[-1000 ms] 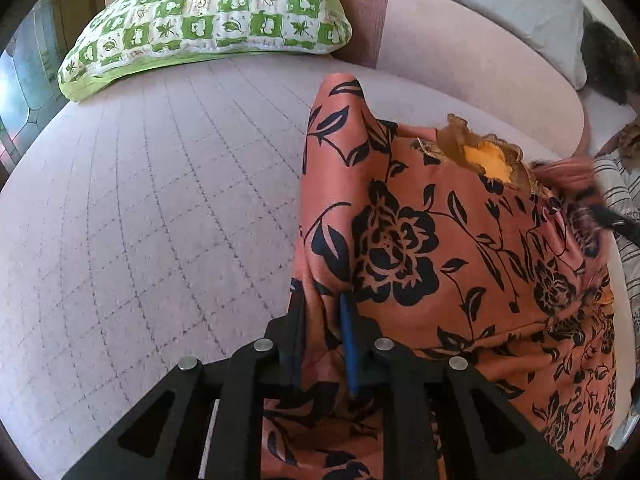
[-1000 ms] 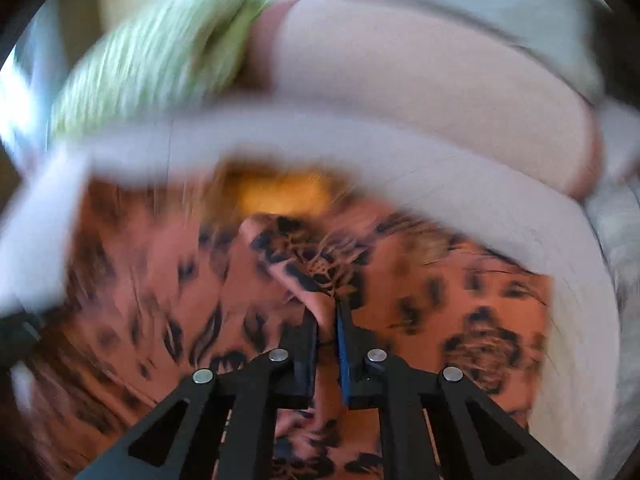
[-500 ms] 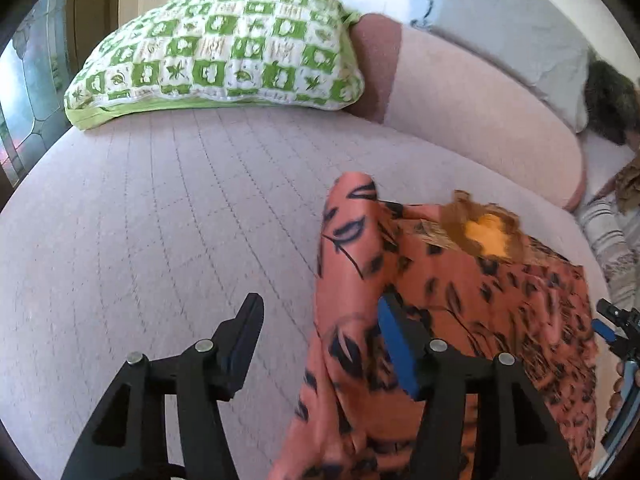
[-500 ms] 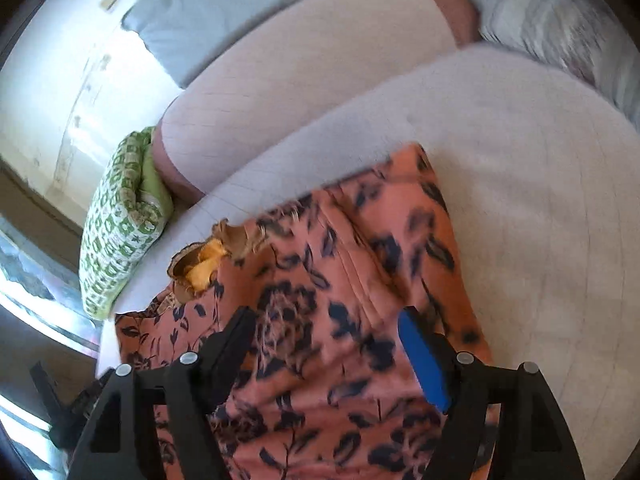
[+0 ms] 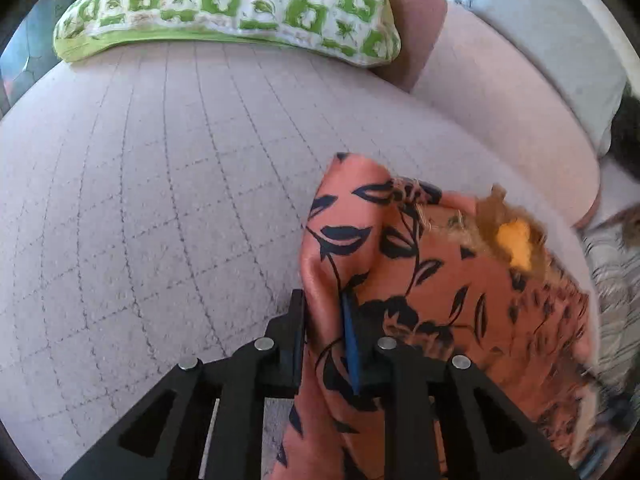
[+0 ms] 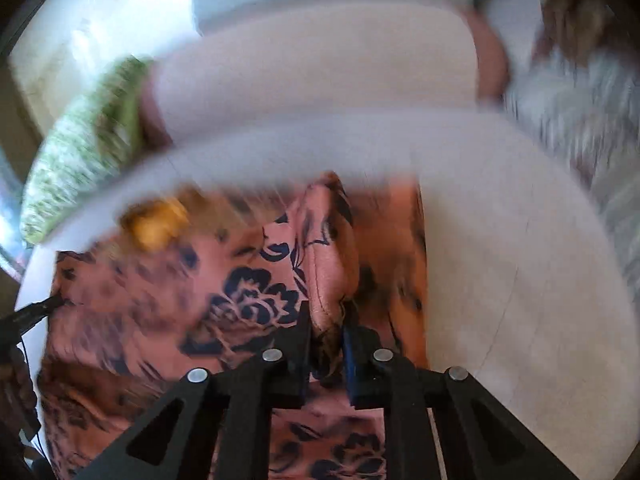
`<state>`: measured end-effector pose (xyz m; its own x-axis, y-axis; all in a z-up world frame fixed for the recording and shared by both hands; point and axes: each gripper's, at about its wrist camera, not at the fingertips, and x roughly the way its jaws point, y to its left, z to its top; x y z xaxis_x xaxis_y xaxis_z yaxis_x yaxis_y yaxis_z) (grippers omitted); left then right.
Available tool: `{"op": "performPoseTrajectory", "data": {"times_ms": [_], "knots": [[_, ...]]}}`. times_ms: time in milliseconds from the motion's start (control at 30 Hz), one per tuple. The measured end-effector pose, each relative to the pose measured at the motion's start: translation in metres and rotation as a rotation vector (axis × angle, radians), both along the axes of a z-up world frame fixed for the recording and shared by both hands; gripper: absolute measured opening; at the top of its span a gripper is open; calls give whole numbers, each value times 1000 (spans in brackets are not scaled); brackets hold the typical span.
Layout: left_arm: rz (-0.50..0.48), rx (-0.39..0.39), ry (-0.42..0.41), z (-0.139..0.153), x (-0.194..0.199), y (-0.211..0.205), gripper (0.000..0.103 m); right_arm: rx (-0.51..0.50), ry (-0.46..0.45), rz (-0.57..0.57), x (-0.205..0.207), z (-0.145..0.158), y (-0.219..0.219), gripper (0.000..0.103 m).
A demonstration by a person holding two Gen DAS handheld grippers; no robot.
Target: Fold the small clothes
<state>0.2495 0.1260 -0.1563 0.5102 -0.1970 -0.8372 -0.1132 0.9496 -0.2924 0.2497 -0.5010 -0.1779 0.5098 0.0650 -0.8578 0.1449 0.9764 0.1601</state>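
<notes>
An orange garment with a dark floral print [image 5: 440, 288] lies on the pale quilted bed, with a yellow inner patch [image 5: 514, 240] showing near its top. My left gripper [image 5: 322, 320] is shut on a raised fold at the garment's left edge. In the right wrist view, which is blurred, my right gripper [image 6: 326, 328] is shut on another raised fold of the same garment [image 6: 248, 296], near its right edge. The left gripper's tip shows at the far left of that view [image 6: 36, 312].
A green and white checked pillow [image 5: 240, 0] lies at the back of the bed [image 5: 140, 200]. A pink bolster [image 5: 500, 92] and a grey pillow [image 5: 560, 32] sit behind the garment. Striped fabric [image 5: 616, 280] lies at the right.
Half a second ago both grippers were open above the garment. Both have since closed on folds of the cloth, and the right view is in fast motion.
</notes>
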Motion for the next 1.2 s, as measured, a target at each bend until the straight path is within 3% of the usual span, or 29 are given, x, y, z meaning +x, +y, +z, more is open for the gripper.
{"op": "performPoseTrajectory", "data": {"times_ms": [33,67,133,233,367,433,467,500,533,567,600,633,700,767,800,833,867,900,1000,1033,1100,1200], "knots": [[4,38,-18,11,-4,-1,27,26,22,-6,-2,-10,-4,22],[10,64,-53,20,-7,-2,28,35,-15,-9,-9,-8,-7,25],[12,130,-136,39,-11,-3,28,47,-47,-4,-21,5,-10,54],[-41,150,-179,53,-4,-10,29,79,-139,-54,-36,32,-23,56],[-109,169,-195,48,0,-28,29,139,-284,-69,-39,72,-33,61],[-121,226,-154,36,6,-35,29,243,-289,19,-29,74,-26,70],[-111,291,-91,19,15,-36,29,288,-270,45,-23,66,-26,70],[-84,307,-29,4,23,-31,36,332,-227,57,-16,52,-28,73],[-54,259,-51,3,22,-23,40,358,-122,42,-6,26,-32,73],[-39,265,-55,7,21,-22,42,354,23,-30,1,-7,-42,65],[-34,287,-61,12,19,-23,42,386,23,-81,-6,-20,-54,54],[-32,314,-100,20,15,-26,42,412,-28,-101,-16,-14,-62,55],[-41,356,-122,21,16,-30,42,417,-85,-90,-23,4,-65,65],[-38,332,-65,10,22,-27,43,359,-126,-67,-28,15,-64,74],[-15,301,-68,9,21,-23,47,303,-110,-61,-26,11,-65,76],[-2,296,-66,12,19,-20,49,266,-19,-49,-17,-1,-68,74],[0,292,-67,17,16,-19,49,293,52,-49,-15,-17,-75,70],[4,286,-86,24,11,-18,49,296,25,-62,-10,-15,-73,64],[16,285,-182,48,-14,-15,49,340,-142,-71,-39,30,-83,65],[-1,255,-208,56,-26,-15,49,339,-160,-67,-43,37,-80,65],[-26,237,-217,61,-42,-16,51,372,-149,-9,-43,38,-69,66],[-49,218,-207,57,-66,-21,54,202,-46,2,-37,9,-63,67]]}}
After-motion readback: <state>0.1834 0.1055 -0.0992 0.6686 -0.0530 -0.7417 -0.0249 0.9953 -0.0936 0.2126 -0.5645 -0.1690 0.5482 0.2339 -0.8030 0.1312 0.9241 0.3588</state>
